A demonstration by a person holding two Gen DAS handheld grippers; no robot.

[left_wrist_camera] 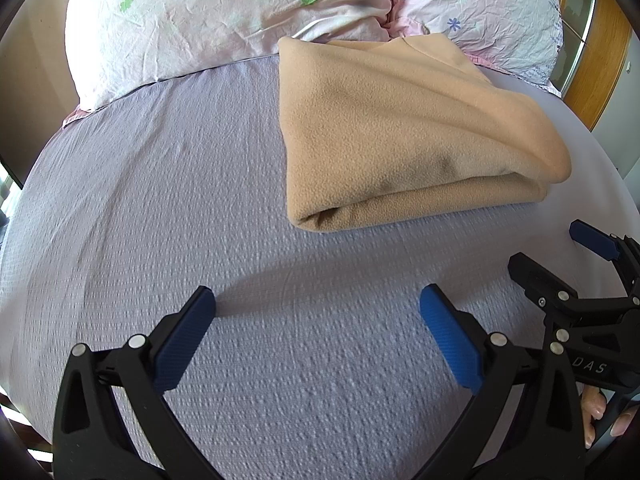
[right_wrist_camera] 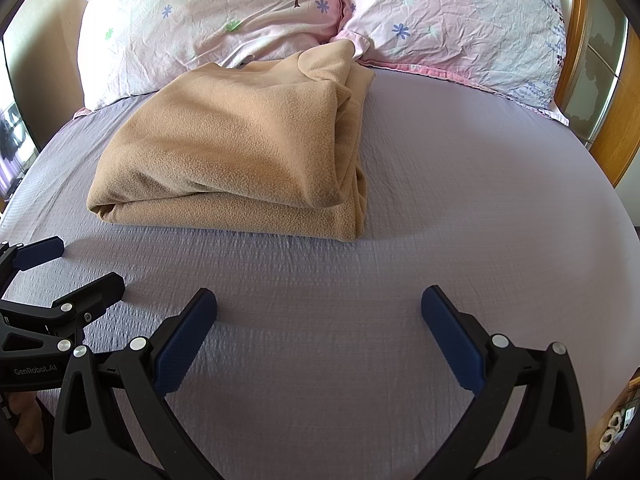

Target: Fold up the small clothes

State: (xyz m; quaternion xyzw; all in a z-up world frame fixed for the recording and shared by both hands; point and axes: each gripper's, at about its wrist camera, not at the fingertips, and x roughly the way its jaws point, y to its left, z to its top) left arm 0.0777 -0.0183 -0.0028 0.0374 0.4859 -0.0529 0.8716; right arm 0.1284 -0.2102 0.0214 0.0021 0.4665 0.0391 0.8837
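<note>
A tan fleece garment (left_wrist_camera: 404, 132) lies folded in a thick rectangle on the lilac bed sheet (left_wrist_camera: 160, 184), its far edge against the pillows; it also shows in the right wrist view (right_wrist_camera: 240, 148). My left gripper (left_wrist_camera: 318, 304) is open and empty, hovering over bare sheet in front of and left of the garment. My right gripper (right_wrist_camera: 319, 304) is open and empty over the sheet in front of and right of the garment. Each gripper shows at the edge of the other's view: the right one (left_wrist_camera: 560, 256), the left one (right_wrist_camera: 76, 264).
Two pink flowered pillows (right_wrist_camera: 224, 16) (right_wrist_camera: 460, 20) lie at the head of the bed. A wooden headboard frame (right_wrist_camera: 616, 120) stands at the right. The bed sheet (right_wrist_camera: 460, 200) stretches around the garment.
</note>
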